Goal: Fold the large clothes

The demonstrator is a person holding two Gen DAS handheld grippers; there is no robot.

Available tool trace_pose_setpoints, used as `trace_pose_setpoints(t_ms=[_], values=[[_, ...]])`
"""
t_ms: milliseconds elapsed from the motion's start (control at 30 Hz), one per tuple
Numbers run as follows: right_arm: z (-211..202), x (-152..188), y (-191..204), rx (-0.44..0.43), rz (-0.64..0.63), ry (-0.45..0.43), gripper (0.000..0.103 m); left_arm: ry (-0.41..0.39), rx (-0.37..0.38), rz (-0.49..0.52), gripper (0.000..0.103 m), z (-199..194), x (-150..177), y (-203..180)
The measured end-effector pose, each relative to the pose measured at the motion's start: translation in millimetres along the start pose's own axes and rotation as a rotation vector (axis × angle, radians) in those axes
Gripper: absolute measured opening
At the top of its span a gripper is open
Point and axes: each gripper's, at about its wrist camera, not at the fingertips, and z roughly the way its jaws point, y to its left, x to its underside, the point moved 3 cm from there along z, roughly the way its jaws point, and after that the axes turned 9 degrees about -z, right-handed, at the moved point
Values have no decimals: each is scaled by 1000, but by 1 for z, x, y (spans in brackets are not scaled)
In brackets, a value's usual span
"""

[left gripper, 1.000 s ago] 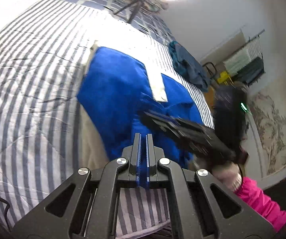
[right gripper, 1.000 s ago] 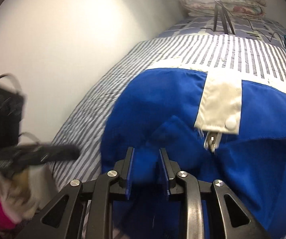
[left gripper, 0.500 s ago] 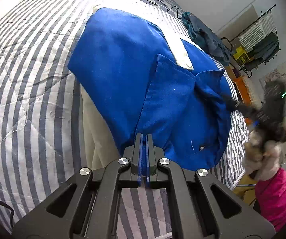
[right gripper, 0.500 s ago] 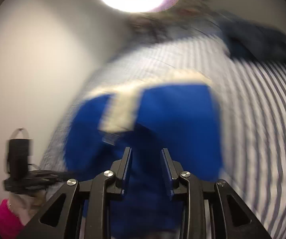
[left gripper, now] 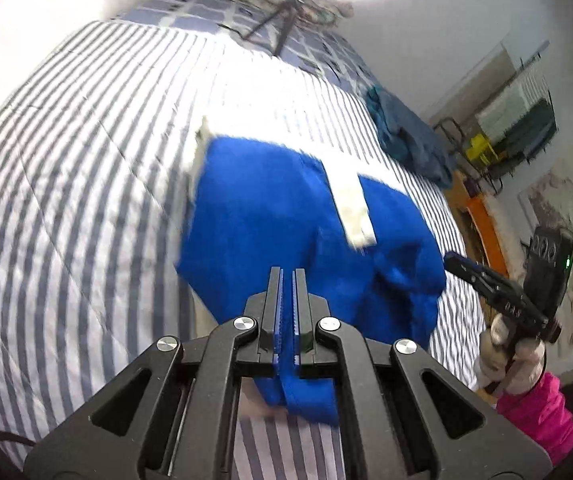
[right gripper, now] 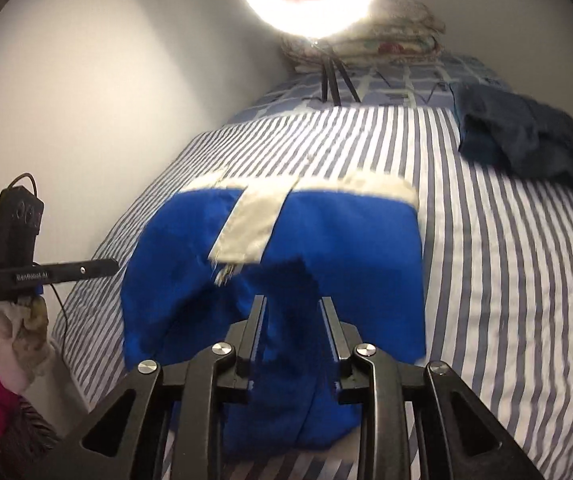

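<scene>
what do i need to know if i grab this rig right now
Left tool: shut, seemingly empty, held just off the left edge of the blue garment.
Right tool: seems clamped on a fold of the garment's near part.
Garment: on the striped bed, white band at the far end, near end hanging over the bed's edge.
Done: spread out, one flap turned in near the middle.
Left: no neat fold yet; square it up and fold it. The dark clothes pile at the far right is untouched.
</scene>
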Motion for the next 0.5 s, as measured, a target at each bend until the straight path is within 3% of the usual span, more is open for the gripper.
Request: trace_pose_setpoints(t_ms=[167, 267, 333, 433, 500], values=[[16, -26, -29, 56, 40, -25, 29, -40, 16, -88, 0, 14, -49, 21], [33, -46, -43, 62, 55, -25, 30, -38, 16, -85, 0, 33, -68, 20], [47, -51, -48, 61, 45, -5, 30, 3, 13, -60, 0, 50, -70, 19], [68, -42, -49, 49, 28, 63, 30, 56, -73, -12, 0, 79, -59, 27], [78, -31, -49, 52, 7, 89, 29, 88, -91, -22, 0, 94, -50, 38]])
